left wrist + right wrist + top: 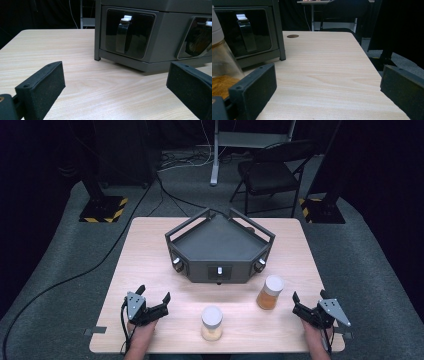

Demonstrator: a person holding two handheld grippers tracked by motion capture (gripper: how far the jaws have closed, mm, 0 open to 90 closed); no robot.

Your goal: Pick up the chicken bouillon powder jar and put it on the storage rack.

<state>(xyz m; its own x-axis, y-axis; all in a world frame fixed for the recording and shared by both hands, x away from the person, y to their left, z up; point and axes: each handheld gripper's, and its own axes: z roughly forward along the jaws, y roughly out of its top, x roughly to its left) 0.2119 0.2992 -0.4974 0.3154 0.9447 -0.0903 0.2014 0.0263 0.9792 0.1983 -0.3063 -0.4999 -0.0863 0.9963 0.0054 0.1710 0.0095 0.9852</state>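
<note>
A dark grey angular box [220,247] with a railed top tray and small front drawers stands mid-table. Two white-lidded jars stand in front of it: one with orange-brown filling [270,292] at the right, one paler [211,323] near the front edge. My left gripper [154,295] rests open at the front left, nothing between its jaws; its view faces the box's drawer handle [123,33]. At the front right my right gripper [309,296] is open and empty too, and the orange-brown jar [220,67] sits just left of its left jaw.
The light wooden table [150,250] has bare room left and right of the box. A small round hole [292,36] marks the tabletop beside the box. Behind the table stand a folding chair [270,172], stand bases and floor cables.
</note>
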